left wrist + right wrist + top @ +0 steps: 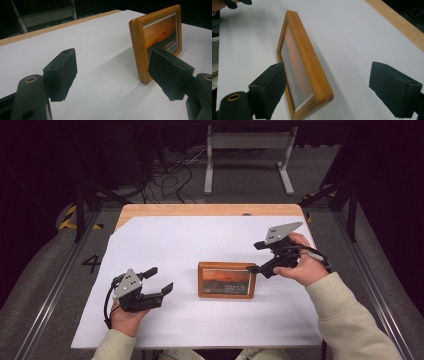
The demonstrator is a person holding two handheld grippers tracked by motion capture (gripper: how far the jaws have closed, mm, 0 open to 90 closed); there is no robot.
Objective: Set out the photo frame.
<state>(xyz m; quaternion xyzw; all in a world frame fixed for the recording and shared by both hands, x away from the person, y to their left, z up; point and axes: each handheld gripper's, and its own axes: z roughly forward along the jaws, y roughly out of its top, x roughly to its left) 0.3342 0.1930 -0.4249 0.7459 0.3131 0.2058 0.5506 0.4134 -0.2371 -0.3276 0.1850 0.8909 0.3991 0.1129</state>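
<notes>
picture frame flat on white sheet, centre of high view, wooden bench edge above | right tongs released, jaws spread, just right of frame, not touching | left tongs released, lower left, apart from frame

Smooth wooden picture frame, glossy print
</notes>
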